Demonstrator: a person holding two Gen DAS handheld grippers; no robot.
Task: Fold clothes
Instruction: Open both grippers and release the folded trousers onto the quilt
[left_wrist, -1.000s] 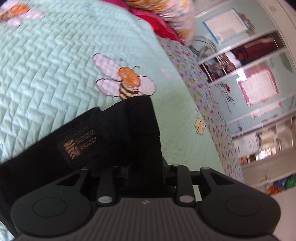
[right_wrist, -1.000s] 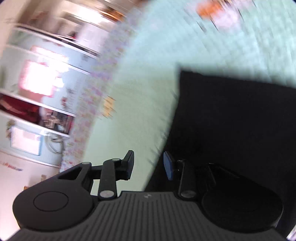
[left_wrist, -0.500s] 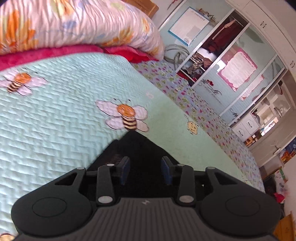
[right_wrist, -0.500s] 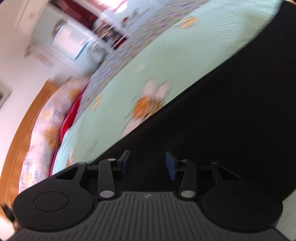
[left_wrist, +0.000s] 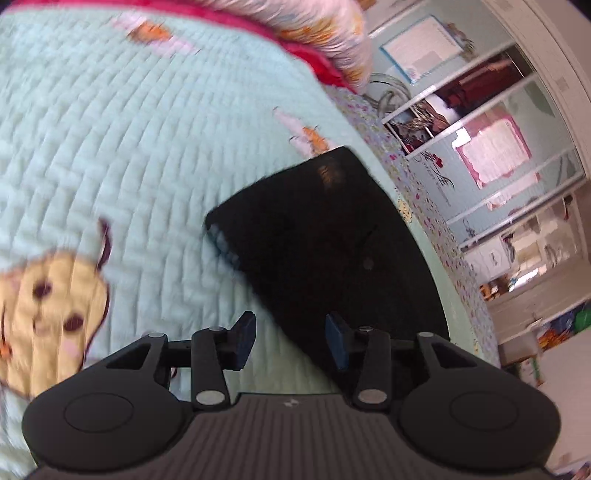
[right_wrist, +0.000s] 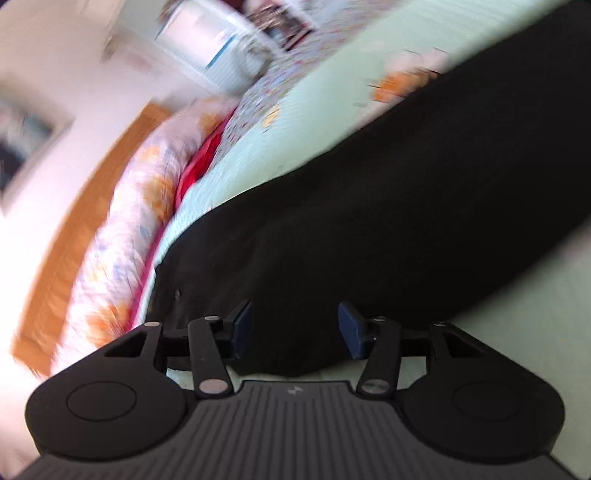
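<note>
A black garment (left_wrist: 332, 236) lies folded flat on the mint quilted bedspread (left_wrist: 110, 147), near the bed's right edge in the left wrist view. My left gripper (left_wrist: 290, 341) hovers at its near corner, jaws opening, with the cloth's edge seen in the gap but no pad pressing on it. In the right wrist view the same black garment (right_wrist: 388, 206) stretches across the frame. My right gripper (right_wrist: 295, 328) is low over its near end, jaws opening, the cloth lying under the gap and apart from both pads.
A bear motif (left_wrist: 48, 295) and bee motifs (left_wrist: 310, 138) decorate the bedspread. A flowered pillow (right_wrist: 122, 236) and red fabric (right_wrist: 199, 166) lie by the wooden headboard (right_wrist: 74, 221). Wardrobe doors and shelves (left_wrist: 491, 155) stand beyond the bed's right edge.
The left gripper let go of the black garment and drew back left; the garment now lies flat. The right gripper rolled and swung along the garment, jaws widening.
</note>
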